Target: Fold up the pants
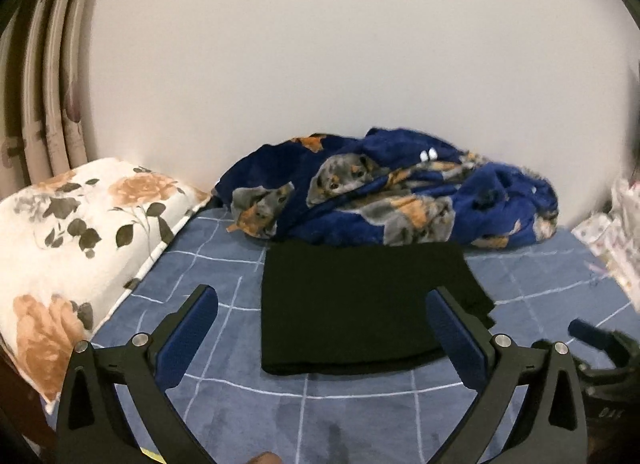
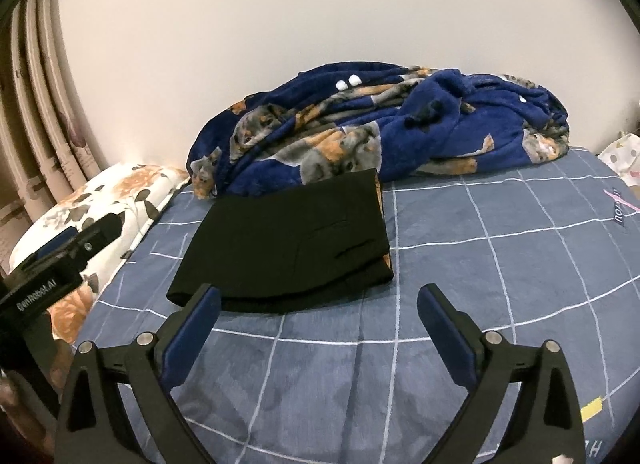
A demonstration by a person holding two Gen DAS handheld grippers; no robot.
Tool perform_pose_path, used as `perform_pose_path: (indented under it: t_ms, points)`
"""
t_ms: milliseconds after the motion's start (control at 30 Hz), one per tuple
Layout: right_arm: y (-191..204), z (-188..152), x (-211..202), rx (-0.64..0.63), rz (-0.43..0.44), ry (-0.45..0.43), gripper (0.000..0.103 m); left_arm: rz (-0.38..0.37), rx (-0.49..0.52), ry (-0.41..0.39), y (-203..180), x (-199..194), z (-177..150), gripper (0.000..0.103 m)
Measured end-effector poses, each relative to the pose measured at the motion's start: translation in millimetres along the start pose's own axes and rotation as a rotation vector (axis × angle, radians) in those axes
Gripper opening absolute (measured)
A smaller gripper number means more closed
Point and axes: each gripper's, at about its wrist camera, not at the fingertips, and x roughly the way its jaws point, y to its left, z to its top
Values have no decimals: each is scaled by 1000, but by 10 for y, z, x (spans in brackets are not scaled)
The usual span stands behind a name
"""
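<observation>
The black pants lie folded into a flat rectangle on the blue checked bed sheet; they also show in the right wrist view. My left gripper is open and empty, held just in front of and above the folded pants. My right gripper is open and empty, near the pants' front edge and a little to their right. The right gripper's body shows at the right edge of the left wrist view. The left gripper's body shows at the left of the right wrist view.
A crumpled blue blanket with cat prints lies behind the pants against the white wall. A floral pillow lies at the left. Curtains hang at the far left. Light patterned fabric sits at the right edge.
</observation>
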Motion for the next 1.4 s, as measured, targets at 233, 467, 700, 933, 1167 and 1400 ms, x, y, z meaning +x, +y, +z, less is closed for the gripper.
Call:
perform_pose_path:
  t_ms: [233, 467, 700, 933, 1167, 1400]
  points:
    - [31, 2, -120, -7, 0, -14, 99, -16, -39, -3, 79, -77, 28, 103]
    - [111, -15, -179, -30, 5, -18, 100, -4, -21, -7, 47, -104, 9, 103]
    - [92, -26, -184, -22, 4, -7, 100, 6, -9, -3, 15, -90, -14, 103]
    - [78, -31, -167, -21, 7, 2, 100, 3, 4, 16, -8, -37, -53, 103]
    - [59, -51, -140, -17, 11, 7, 100, 1, 27, 38, -64, 15, -93, 103]
    - [72, -70, -107, -22, 6, 10, 100, 24, 37, 64, -84, 84, -162, 103]
